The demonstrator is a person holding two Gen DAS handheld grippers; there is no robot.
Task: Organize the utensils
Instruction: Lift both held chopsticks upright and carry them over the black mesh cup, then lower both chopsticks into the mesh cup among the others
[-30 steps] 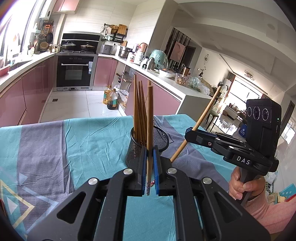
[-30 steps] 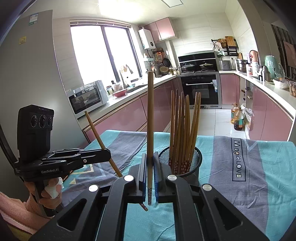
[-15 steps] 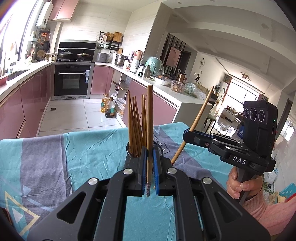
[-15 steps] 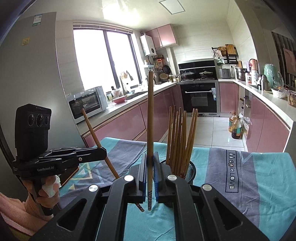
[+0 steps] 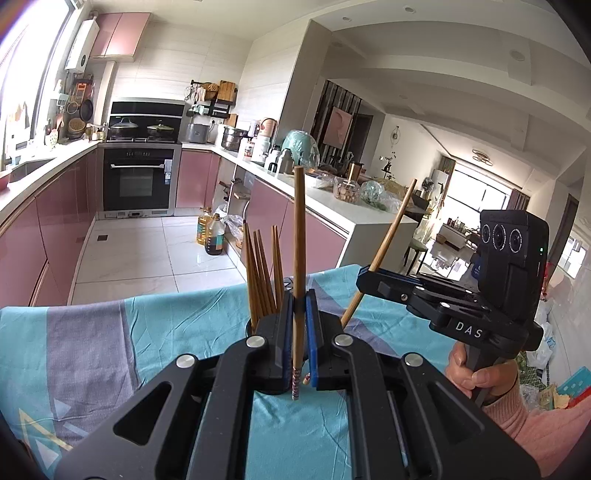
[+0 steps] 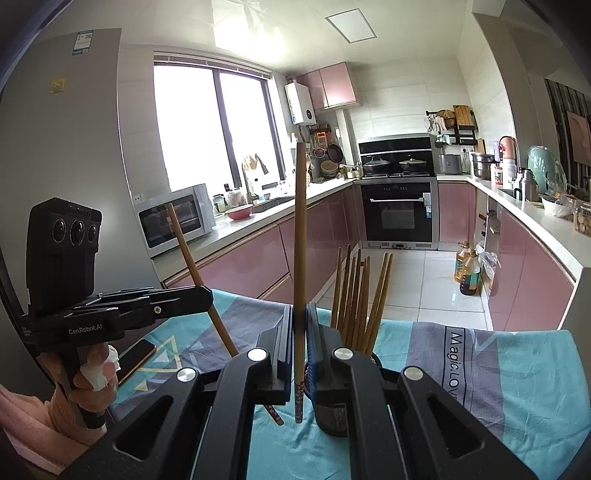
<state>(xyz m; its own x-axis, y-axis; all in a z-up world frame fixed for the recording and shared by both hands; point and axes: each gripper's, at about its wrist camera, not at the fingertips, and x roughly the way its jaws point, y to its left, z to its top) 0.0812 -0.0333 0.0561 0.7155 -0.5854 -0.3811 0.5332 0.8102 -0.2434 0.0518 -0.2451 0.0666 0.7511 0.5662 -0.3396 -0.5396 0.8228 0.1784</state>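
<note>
Since 1.0 s ago both grippers have risen and closed in over the mesh holder (image 6: pixel 334 417). Left gripper (image 5: pixel 299 332) is clamped on a chopstick (image 5: pixel 298 258), held upright; right gripper (image 6: pixel 298 347) is clamped on a second chopstick (image 6: pixel 300 258). Judged: insertion is next. Standing chopsticks (image 6: pixel 360 295) at 1 o'clock of the right gripper crowd the holder; the tablecloth (image 6: pixel 517 387) offers open room toward 3 o'clock.

Light: bright daylight reaches you from the window (image 6: pixel 218 129), blown out white | ceiling panel (image 6: pixel 351 24) glares | fisheye bends your edges, corners vignette black | focus sharp, shadows soft
</note>
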